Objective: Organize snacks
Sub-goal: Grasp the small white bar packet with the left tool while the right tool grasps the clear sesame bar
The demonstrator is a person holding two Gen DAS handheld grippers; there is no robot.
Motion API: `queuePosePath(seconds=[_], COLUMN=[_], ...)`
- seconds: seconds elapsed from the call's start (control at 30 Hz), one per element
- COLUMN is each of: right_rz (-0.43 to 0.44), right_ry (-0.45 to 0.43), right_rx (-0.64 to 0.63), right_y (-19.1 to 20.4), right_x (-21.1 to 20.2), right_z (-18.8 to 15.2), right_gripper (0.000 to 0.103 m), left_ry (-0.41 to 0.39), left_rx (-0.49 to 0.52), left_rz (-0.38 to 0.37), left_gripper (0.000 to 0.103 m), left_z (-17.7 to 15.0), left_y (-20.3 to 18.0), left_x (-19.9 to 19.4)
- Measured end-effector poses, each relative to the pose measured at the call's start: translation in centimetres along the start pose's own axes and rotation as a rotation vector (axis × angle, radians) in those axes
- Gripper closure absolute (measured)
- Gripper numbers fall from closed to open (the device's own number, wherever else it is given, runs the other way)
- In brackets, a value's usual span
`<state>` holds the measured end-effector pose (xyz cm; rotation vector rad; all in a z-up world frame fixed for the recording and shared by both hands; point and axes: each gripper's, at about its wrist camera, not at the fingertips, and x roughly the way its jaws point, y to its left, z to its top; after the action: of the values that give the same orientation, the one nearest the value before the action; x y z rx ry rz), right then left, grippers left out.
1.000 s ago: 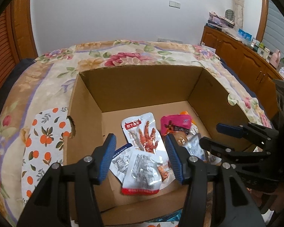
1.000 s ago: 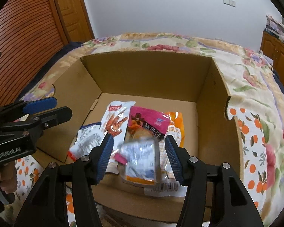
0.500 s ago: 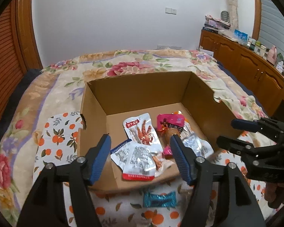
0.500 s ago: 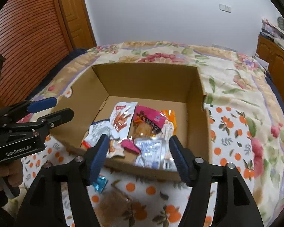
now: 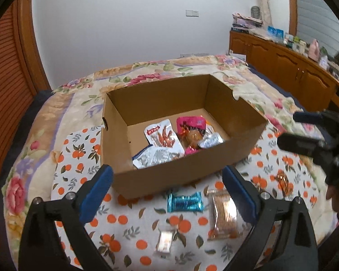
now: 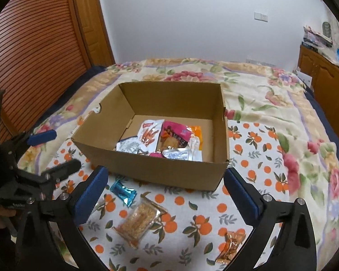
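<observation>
An open cardboard box [image 5: 169, 174] stands on the orange-print cloth and holds several snack packets: a white one with red print [image 5: 162, 135], a pink one [image 5: 192, 124] and silver ones [image 5: 156, 158]. In front of the box lie a blue wrapper [image 5: 184, 202], a clear packet of brown crisps [image 5: 223, 216], a small silver packet [image 5: 165, 241] and an orange wrapper [image 6: 232, 244]. My left gripper [image 5: 167, 171] hangs before the box's near wall, its jaws opening with nothing between them. My right gripper [image 6: 165, 172] hovers likewise, jaws opening and empty.
The cloth [image 6: 248, 158] lies on a floral bedspread [image 6: 271, 94]. A wooden sideboard [image 5: 293, 67] with clutter runs along the right, and a slatted wooden door [image 6: 34, 45] is at the left. Each gripper shows in the other's view: left gripper [image 6: 64, 149], right gripper [image 5: 290, 128].
Both grippers drew back and up away from the box and their jaws spread much wider. The loose snacks on the cloth in front of the box came into view.
</observation>
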<state>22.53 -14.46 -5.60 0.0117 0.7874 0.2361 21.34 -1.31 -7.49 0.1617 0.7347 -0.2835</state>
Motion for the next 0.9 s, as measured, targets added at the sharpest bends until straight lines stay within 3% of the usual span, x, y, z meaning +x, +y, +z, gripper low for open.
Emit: queuePosePath(seconds=[0.3, 0.53, 0.9], right_rz=[0.017, 0.036, 0.036], right_ry=[0.010, 0.036, 0.082], right_rx=[0.008, 0.023, -0.003], right_y=[1.3, 2.5, 4.6], right_x=[-0.7, 0.2, 3.1], right_z=[-2.0, -4.1, -6.8], right_gripper=[0.000, 0.000, 0.000], left_ry=[0.051, 0.085, 0.156], left_rx=[-0.059, -0.041, -0.037], left_rz=[-0.046, -0.047, -0.097], left_gripper=[0.005, 0.005, 0.005], left_z=[-2.4, -3.6, -6.1], left_y=[0.8, 2.2, 4.6], left_x=[-1.9, -2.7, -0.2])
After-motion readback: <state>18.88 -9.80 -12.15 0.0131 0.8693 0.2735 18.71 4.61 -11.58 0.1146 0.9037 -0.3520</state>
